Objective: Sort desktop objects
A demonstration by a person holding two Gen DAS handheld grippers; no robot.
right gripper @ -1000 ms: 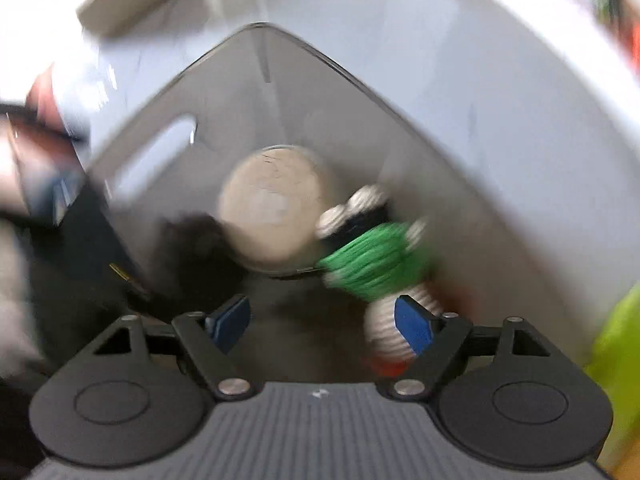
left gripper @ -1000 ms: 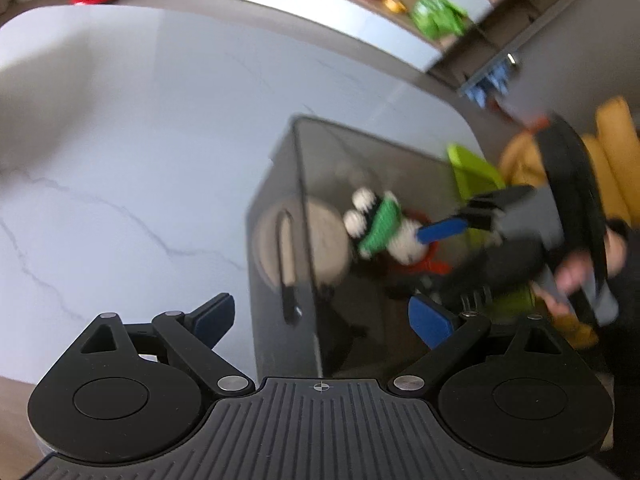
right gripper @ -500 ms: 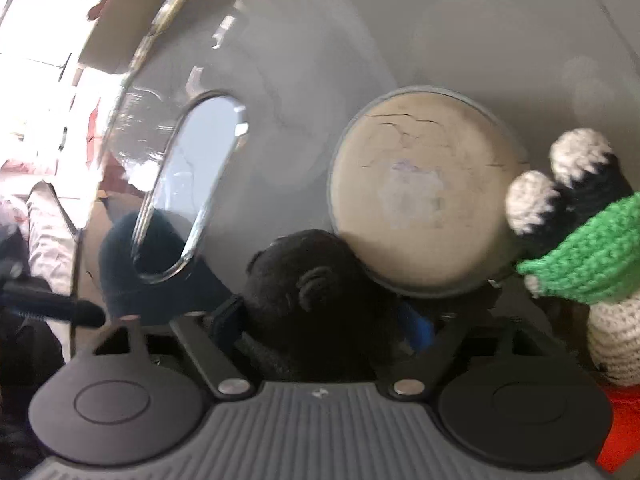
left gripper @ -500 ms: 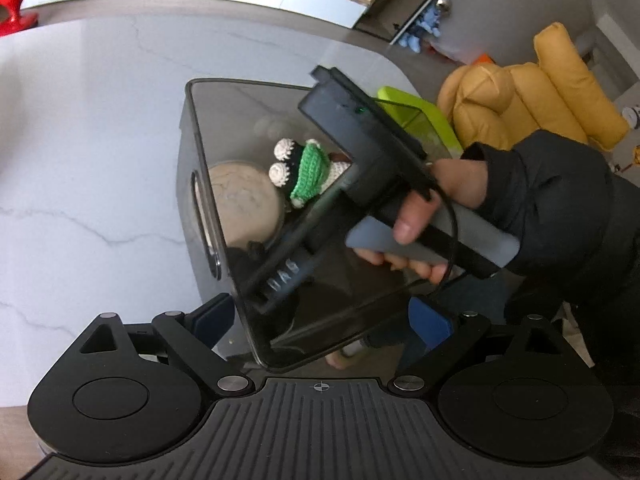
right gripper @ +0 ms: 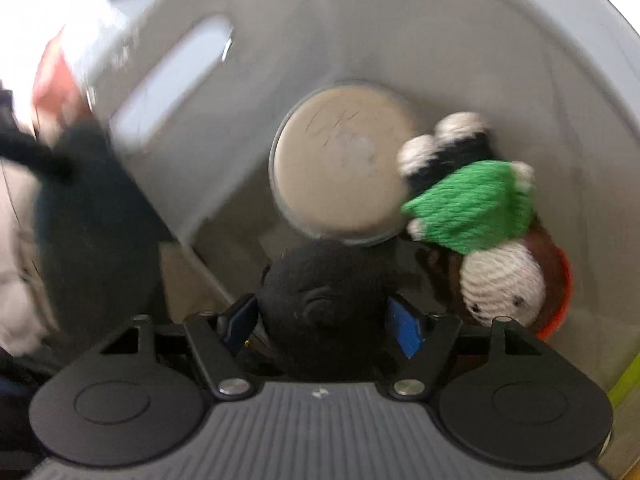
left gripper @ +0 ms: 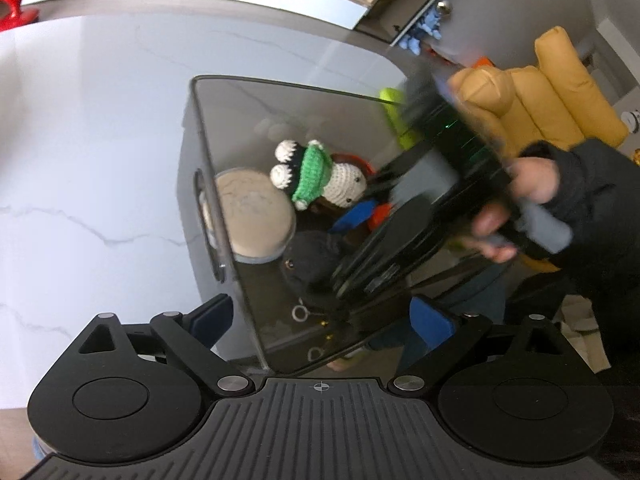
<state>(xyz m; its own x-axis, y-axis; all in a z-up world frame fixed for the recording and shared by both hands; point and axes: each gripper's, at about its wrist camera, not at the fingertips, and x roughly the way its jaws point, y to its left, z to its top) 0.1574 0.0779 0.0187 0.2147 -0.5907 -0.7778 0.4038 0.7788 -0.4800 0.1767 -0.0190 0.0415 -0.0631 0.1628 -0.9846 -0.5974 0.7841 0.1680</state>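
Black plush between the opening right tool — left view blocks it.

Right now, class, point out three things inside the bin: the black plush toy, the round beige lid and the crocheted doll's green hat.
black plush toy [right gripper: 320,300], right wrist view, its rounded head.
round beige lid [right gripper: 340,160], right wrist view, flat top.
green hat [left gripper: 314,174], left wrist view, knitted middle.

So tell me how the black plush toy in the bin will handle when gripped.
The black plush toy looks soft and fuzzy, so it probably squashes between the right gripper's opening jaws. Likely light. Its rounded body probably won't slip, though a dangling keyring may snag.
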